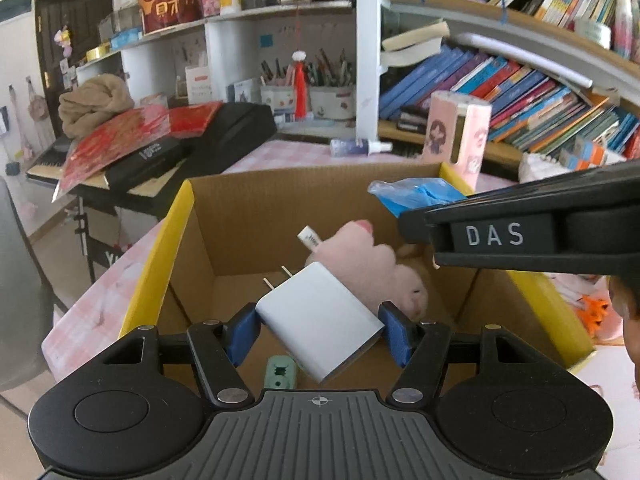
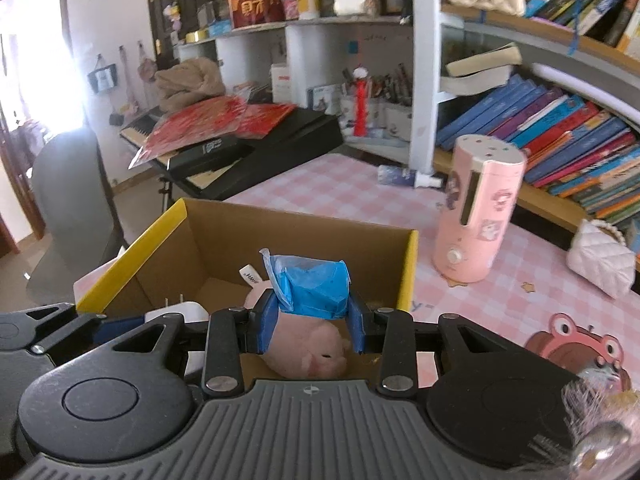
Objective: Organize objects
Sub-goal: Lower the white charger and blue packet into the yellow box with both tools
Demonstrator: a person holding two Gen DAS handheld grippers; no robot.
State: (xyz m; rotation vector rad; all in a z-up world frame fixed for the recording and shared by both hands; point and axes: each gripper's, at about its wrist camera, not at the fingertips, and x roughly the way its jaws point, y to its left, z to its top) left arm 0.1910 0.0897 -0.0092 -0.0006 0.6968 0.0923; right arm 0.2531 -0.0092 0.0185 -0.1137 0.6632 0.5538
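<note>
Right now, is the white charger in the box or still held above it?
Not in yet: the white charger sits tilted between the left gripper pads, above the open cardboard box.

Both fisheyes are riding right on the handheld grippers, tilting down past blue fingers into the open brown cardboard box with yellow flaps [image 1: 224, 216] [image 2: 224, 236], super close. The left view is catching the right tool at 3 o'clock; the right view is catching the left one at 9. Both are sharing the bookshelf [image 1: 520, 92] [image 2: 560, 132] toward 1 o'clock.
</note>
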